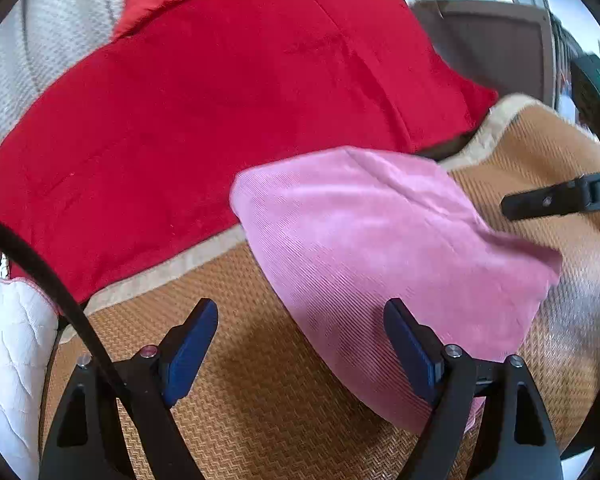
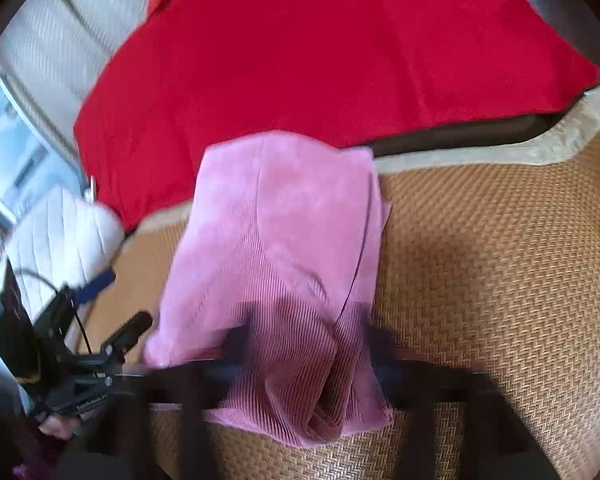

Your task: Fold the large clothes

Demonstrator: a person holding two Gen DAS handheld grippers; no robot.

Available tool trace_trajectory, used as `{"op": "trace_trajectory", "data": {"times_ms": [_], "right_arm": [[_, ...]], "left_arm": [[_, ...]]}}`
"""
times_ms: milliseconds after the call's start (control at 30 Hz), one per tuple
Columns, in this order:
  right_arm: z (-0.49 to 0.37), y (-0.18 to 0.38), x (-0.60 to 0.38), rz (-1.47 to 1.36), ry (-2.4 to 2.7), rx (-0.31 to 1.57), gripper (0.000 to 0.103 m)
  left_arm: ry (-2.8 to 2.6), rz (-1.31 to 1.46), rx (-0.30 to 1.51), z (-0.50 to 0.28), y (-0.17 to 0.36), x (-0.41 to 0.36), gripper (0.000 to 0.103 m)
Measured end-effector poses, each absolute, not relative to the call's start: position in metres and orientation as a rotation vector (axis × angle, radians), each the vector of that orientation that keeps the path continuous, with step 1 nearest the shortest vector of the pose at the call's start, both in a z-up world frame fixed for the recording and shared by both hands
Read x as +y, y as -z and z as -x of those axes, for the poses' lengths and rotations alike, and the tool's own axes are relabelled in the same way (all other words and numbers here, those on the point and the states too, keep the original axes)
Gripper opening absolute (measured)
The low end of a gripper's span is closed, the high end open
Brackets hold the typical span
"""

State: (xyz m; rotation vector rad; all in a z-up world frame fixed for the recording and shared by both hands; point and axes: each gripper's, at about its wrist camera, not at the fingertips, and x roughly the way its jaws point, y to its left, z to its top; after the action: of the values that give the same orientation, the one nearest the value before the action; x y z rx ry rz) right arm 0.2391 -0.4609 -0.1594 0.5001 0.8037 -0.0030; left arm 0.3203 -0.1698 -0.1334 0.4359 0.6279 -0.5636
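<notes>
A pink ribbed garment (image 1: 379,248) lies folded on a woven straw mat (image 1: 240,392). My left gripper (image 1: 300,344) is open and empty, its blue pads just in front of the garment's near edge. In the right wrist view the pink garment (image 2: 284,248) bunches up between the blurred dark fingers of my right gripper (image 2: 303,344), which stand apart on either side of the cloth. The left gripper (image 2: 116,304) shows at the lower left of that view. A finger of the right gripper (image 1: 547,200) shows at the right edge of the left wrist view.
A large red blanket (image 1: 204,120) covers the far side behind the mat. A white quilted cushion (image 1: 8,360) sits at the left. A pale knitted cover (image 1: 40,48) lies beyond the blanket. Dark furniture (image 1: 495,48) stands at the back right.
</notes>
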Motion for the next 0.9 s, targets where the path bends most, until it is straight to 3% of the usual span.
{"op": "trace_trajectory", "data": {"times_ms": [100,900], "right_arm": [[-0.231,0.150,-0.467,-0.506,0.020,0.741,0.082],[-0.258,0.162,-0.461,-0.534,-0.041,0.765,0.082]], "left_arm": [[0.561,-0.392,0.611,-0.322,0.124,-0.162,0.085],[0.500,-0.393,0.594,-0.327,0.124,-0.157,0.085]]}}
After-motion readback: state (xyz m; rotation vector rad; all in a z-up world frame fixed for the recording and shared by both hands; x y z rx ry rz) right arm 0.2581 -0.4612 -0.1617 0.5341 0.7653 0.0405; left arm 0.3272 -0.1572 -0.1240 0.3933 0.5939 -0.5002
